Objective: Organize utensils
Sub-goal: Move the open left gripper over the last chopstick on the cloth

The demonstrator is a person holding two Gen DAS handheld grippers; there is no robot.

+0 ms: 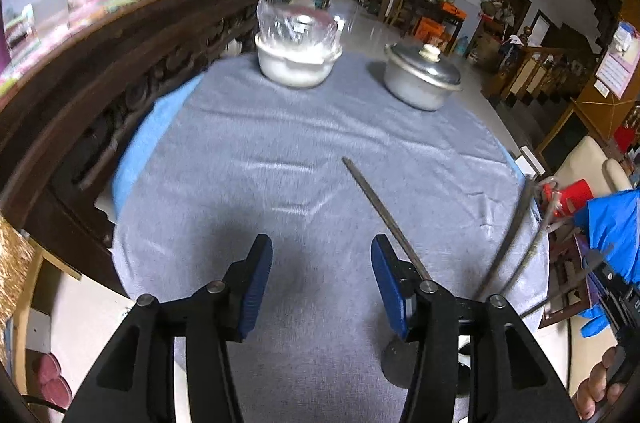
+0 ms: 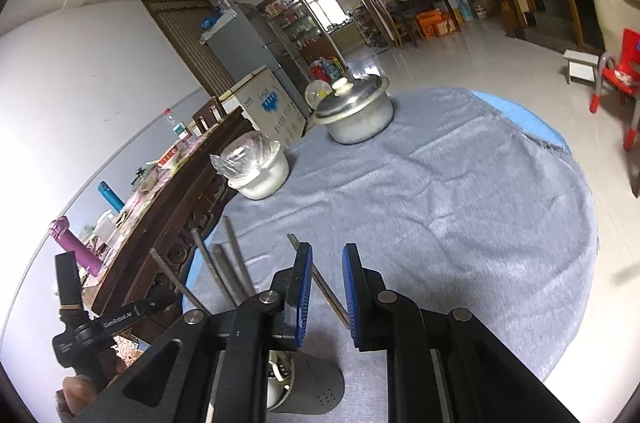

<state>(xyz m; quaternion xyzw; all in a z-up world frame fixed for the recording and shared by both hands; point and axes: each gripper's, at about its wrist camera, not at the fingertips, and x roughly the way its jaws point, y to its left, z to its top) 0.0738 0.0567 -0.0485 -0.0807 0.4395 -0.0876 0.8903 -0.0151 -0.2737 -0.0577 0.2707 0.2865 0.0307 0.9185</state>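
A long metal utensil handle [image 1: 376,203] lies on the grey cloth [image 1: 280,143]. It runs under the right finger of my left gripper [image 1: 322,243], which hangs open above the cloth with nothing between its blue pads. A dark utensil head [image 1: 396,355] shows below that finger. In the right wrist view my right gripper [image 2: 328,249] is nearly closed, with only a narrow slit. A handle [image 2: 330,295] on the cloth crosses beneath that slit, and the pads press on nothing. A slotted grey spatula head [image 2: 316,391] and several upright handles [image 2: 224,263] sit at its lower left.
A white pot under plastic wrap [image 1: 298,59] and a lidded metal pot [image 1: 420,75] stand at the table's far side. A carved wooden sideboard [image 1: 120,83] borders the table on the left. A red chair [image 2: 620,71] stands on the floor to the right.
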